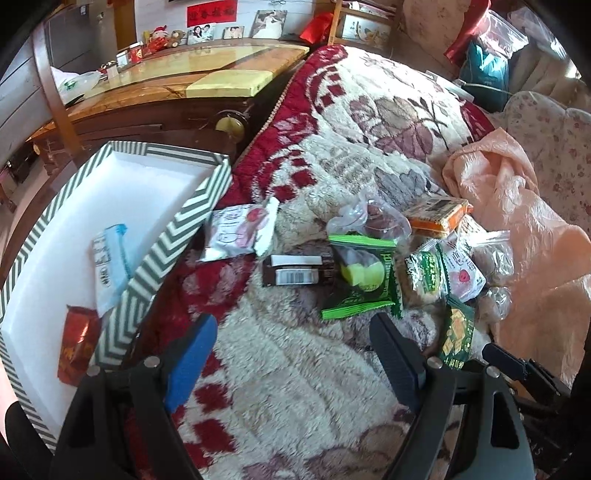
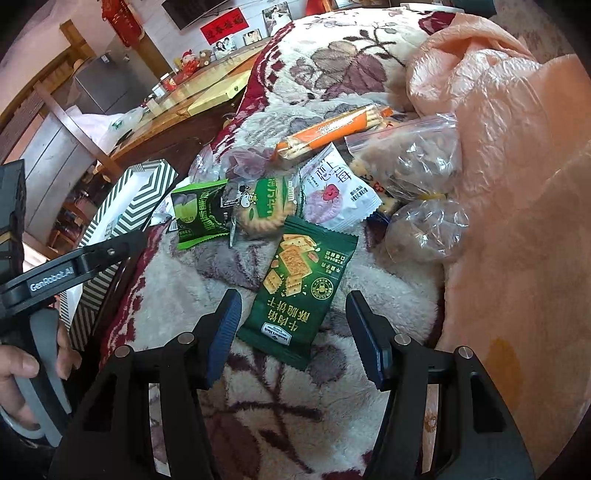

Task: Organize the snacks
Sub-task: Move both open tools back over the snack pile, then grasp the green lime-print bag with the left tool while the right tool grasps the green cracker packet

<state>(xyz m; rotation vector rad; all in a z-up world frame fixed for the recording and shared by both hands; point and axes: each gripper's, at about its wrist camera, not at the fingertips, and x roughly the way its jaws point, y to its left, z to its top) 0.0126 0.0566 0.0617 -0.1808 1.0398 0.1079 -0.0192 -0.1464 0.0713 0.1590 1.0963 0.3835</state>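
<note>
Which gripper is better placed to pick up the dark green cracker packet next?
The right gripper, probably. Its jaws are open and the dark green cracker packet lies directly between its fingertips. The left gripper is open over bare blanket, with that packet off to its side.

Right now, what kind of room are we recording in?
Likely a home living room or bedroom: snacks lie on a plush floral blanket, next to a wooden cabinet with framed photos and a red banner on the wall.
</note>
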